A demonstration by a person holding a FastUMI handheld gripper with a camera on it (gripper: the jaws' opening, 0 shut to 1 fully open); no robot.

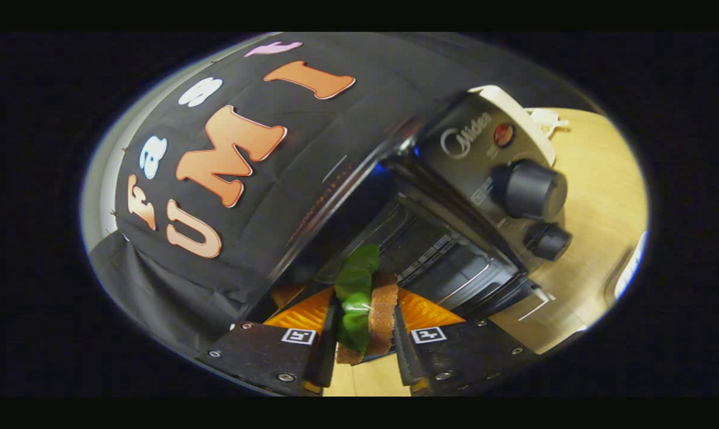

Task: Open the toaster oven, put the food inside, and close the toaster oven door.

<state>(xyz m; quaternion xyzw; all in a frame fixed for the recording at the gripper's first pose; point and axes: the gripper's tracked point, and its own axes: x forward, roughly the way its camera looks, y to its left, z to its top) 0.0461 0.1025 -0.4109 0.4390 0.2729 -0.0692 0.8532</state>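
Sandwich (368, 310) clamped in your tool (365, 348), at the open toaster oven (454, 208).
Your tool's fingers press both sides of the brown bread and green lettuce, which stand on edge just before the oven's dark cavity; its two knobs (535, 190) face you above the wooden bench (597, 196).

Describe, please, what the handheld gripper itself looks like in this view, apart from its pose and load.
The gripper shows two flat dark plates at the base of its two fingers, each fastened with small silver screws and carrying a square black-and-white marker tag. Ahead of the plates sit orange ribbed sections. The inner edges of the fingers are toothed like a saw. No cables or sleeve are visible.
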